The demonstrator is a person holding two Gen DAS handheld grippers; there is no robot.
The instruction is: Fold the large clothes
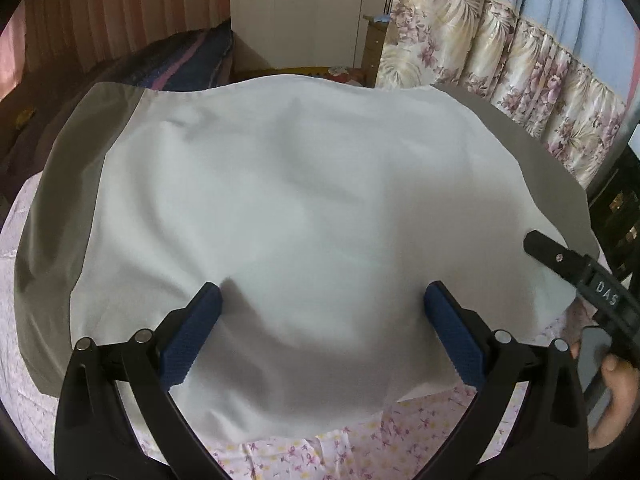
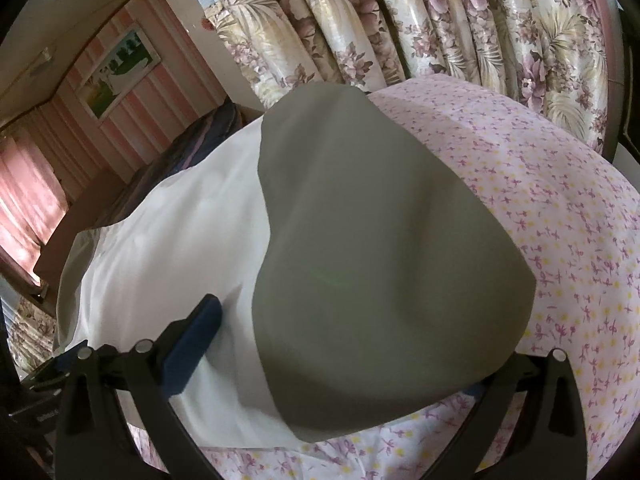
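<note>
Clearly the garment (image 1: pixel 280 200) is soft, light and floppy; both my grippers, left (image 1: pixel 322 320) and right (image 2: pixel 340 344), have fingers apart, so I'd pinch its near hem.

1. The garment (image 1: pixel 280 200) is smooth matt cloth, pale white over its body with grey-olive panels at 9 and 3 o'clock in the left wrist view
2. The bedsheet (image 2: pixel 560 200) under it is thin printed cotton-like cloth, matt, with small pink and yellow flowers
3. The left gripper (image 1: pixel 322 332) has matt black plastic arms, dull metal pins at the joints, and blue pads (image 1: pixel 192 340) with a ribbed rubbery texture
4. The right gripper (image 1: pixel 560 258), at 3 o'clock, is matt black plastic with a small screw
5. The curtain (image 2: pixel 400 20), at 12 o'clock in the right wrist view, is satin-like floral cloth with a soft sheen
6. The wardrobe (image 1: pixel 304 16) looks like smooth painted wood, slightly glossy
</note>
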